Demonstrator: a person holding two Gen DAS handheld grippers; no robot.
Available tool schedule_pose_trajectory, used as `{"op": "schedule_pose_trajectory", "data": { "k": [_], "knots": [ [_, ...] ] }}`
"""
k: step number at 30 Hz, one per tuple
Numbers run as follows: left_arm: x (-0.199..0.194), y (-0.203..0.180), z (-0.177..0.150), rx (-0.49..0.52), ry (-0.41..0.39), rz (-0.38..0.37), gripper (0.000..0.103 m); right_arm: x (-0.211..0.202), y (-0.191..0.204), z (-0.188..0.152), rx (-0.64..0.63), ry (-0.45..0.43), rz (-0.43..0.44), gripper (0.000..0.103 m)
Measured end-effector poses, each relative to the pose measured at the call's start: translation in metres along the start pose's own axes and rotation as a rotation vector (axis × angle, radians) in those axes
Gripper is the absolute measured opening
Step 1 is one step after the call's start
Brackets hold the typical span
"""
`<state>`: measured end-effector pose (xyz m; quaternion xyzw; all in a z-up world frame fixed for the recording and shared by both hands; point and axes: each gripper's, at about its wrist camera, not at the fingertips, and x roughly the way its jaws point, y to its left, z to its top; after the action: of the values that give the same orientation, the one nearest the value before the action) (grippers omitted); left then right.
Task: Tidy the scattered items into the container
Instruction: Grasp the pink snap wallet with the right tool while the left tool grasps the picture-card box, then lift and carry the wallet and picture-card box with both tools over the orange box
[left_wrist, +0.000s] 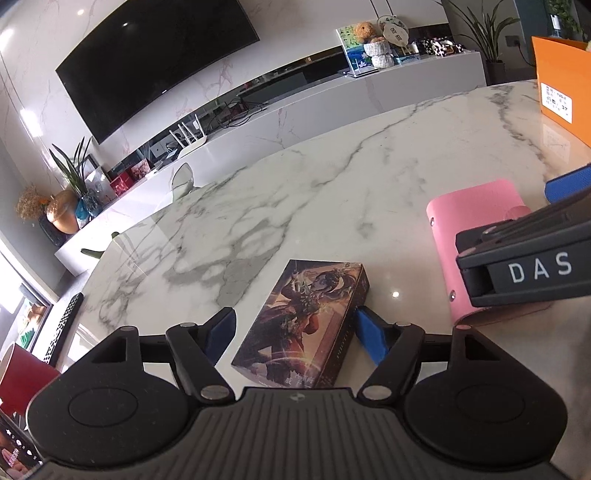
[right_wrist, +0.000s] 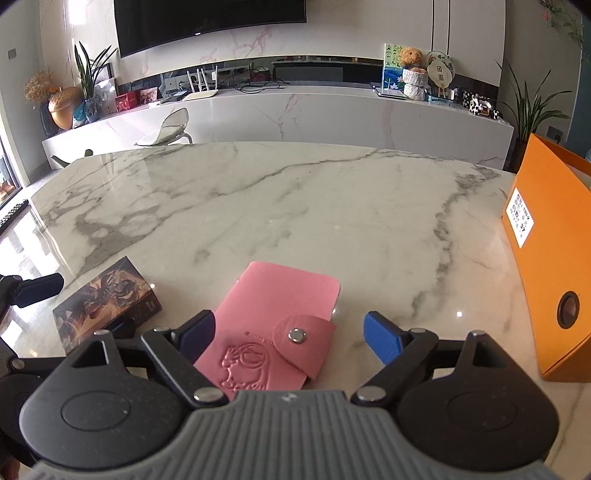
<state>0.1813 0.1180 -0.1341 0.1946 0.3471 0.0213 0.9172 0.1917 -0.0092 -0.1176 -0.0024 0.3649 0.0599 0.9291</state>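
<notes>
A dark illustrated card box (left_wrist: 306, 321) lies flat on the marble table, between the open jaws of my left gripper (left_wrist: 295, 332); the right pad looks close to or touching its side, the left pad is apart. The box also shows in the right wrist view (right_wrist: 103, 302). A pink snap wallet (right_wrist: 273, 325) lies flat between the open jaws of my right gripper (right_wrist: 288, 338), with a gap on the right side; it also shows in the left wrist view (left_wrist: 476, 221). An orange box (right_wrist: 554, 258), the container, stands at the table's right edge.
The marble table (right_wrist: 295, 206) stretches ahead to a far edge. A red cup (left_wrist: 22, 380) and a phone (left_wrist: 18, 454) sit at the left. Behind are a chair (right_wrist: 166, 129), a TV cabinet with ornaments, and a wall TV.
</notes>
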Motion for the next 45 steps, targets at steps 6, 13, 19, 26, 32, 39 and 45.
{"op": "schedule_pose_trajectory", "data": {
  "k": [6, 13, 19, 26, 32, 39, 45],
  "knots": [
    [0.007, 0.020, 0.001, -0.113, 0.021, -0.014, 0.089, 0.014, 0.009, 0.003, -0.011, 0.013, 0.009, 0.093],
    [0.010, 0.026, 0.004, -0.181, 0.020, -0.025, 0.086, 0.030, 0.007, 0.010, 0.043, 0.045, 0.015, 0.094],
    [0.006, 0.024, 0.005, -0.193, 0.025, -0.038, 0.072, 0.033, 0.006, 0.013, 0.076, 0.056, 0.028, 0.094],
    [-0.005, 0.007, 0.003, -0.166, 0.005, -0.065, 0.072, 0.024, -0.002, 0.007, 0.039, 0.051, 0.047, 0.083],
    [-0.018, -0.014, 0.001, -0.132, -0.013, -0.086, 0.071, 0.006, -0.023, -0.006, 0.061, 0.057, 0.017, 0.082],
    [-0.039, -0.035, 0.001, -0.092, -0.028, -0.111, 0.071, -0.023, -0.056, -0.024, 0.138, 0.054, -0.012, 0.082],
    [-0.067, -0.044, 0.006, -0.110, -0.076, -0.128, 0.070, -0.059, -0.076, -0.033, 0.163, -0.001, -0.034, 0.082]
  ]
}}
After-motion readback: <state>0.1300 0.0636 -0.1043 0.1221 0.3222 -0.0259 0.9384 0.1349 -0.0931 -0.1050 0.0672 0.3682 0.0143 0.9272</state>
